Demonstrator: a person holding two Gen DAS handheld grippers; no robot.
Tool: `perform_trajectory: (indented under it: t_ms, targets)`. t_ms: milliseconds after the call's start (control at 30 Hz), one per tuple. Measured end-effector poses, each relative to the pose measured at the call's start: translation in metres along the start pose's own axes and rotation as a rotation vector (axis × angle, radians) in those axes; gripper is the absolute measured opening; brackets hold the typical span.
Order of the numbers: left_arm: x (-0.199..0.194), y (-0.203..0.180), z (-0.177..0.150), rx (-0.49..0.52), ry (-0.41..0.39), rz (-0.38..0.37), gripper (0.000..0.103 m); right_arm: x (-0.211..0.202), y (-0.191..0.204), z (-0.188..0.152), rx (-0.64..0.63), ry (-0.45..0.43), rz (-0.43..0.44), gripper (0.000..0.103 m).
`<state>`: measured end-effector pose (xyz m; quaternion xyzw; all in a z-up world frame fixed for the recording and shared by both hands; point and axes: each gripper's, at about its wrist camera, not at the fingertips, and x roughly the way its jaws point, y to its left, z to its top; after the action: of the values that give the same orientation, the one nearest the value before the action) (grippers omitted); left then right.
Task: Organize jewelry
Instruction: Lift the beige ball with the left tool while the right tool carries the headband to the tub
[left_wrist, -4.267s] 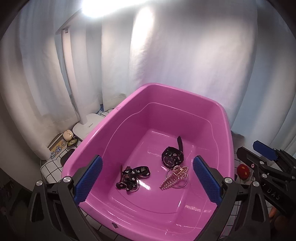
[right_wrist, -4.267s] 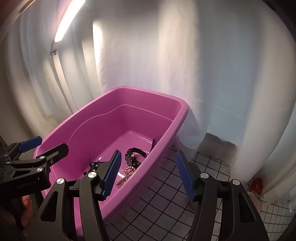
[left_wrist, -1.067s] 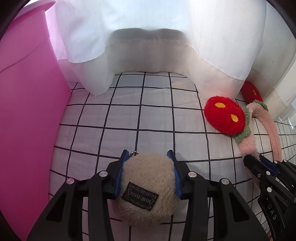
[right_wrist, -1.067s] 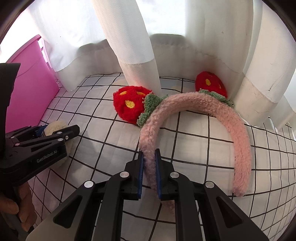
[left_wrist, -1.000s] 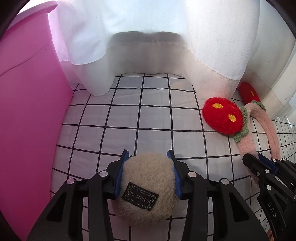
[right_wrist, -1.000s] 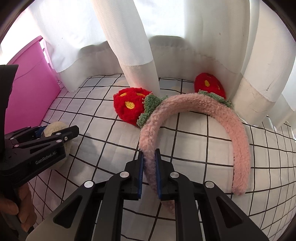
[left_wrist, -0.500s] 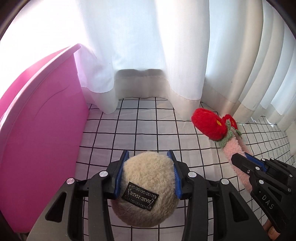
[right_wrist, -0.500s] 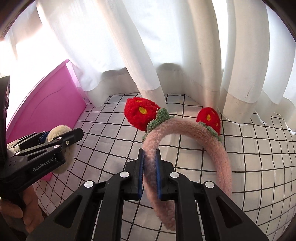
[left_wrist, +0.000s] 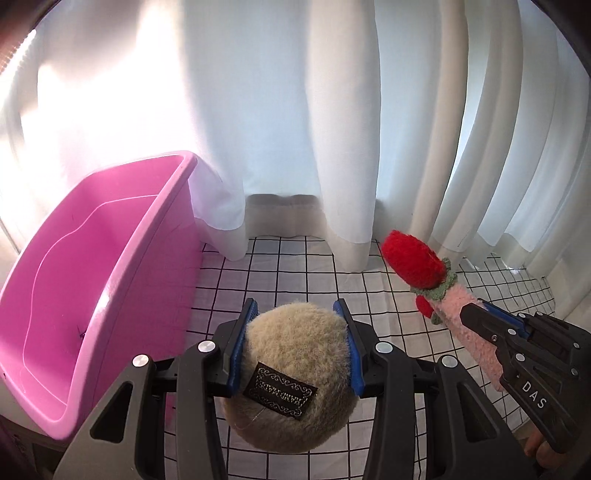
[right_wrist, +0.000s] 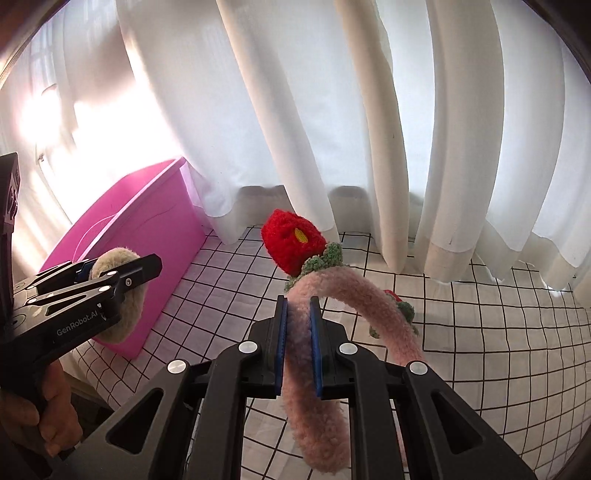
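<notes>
In the left wrist view, our left gripper squeezes a round fuzzy tan ball between its blue pads. The ball has a small dark label sewn on its front. We hold it up in the air above the white cloth with black squares that covers the table. The pink tub sits at the left edge of the cloth, just beside the ball, and the part of its inside that we can see looks bare. White curtains hang along the far edge of the cloth. On the right we see our right gripper pinching a pink fluffy headband with a red flower at its top. In the right wrist view, our right gripper is clamped tight on the pink headband, with the band squashed thin between the two blue pads. The headband curves up and to the right, off the cloth. A big red flower with a green leaf sits at its top, and a smaller red one peeks out behind the band on the right. At the left side our left gripper holds the tan ball in front of the pink tub, and our hand grips the handle below.
</notes>
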<state>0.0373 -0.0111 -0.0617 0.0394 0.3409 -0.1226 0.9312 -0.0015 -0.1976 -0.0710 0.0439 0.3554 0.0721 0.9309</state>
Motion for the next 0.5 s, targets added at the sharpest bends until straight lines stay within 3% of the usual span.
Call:
perform_trajectory:
  t_ms: [267, 500]
  targets:
    - [-0.044, 0.015, 0.018, -0.018, -0.091, 0.029, 0.041, -0.027, 0.032, 0.030, -0.078, -0.092, 0.047, 0.011]
    - [-0.075, 0.054, 0.034, -0.078, -0.155, 0.086, 0.041, -0.039, 0.077, 0.058, -0.159, -0.164, 0.123, 0.011]
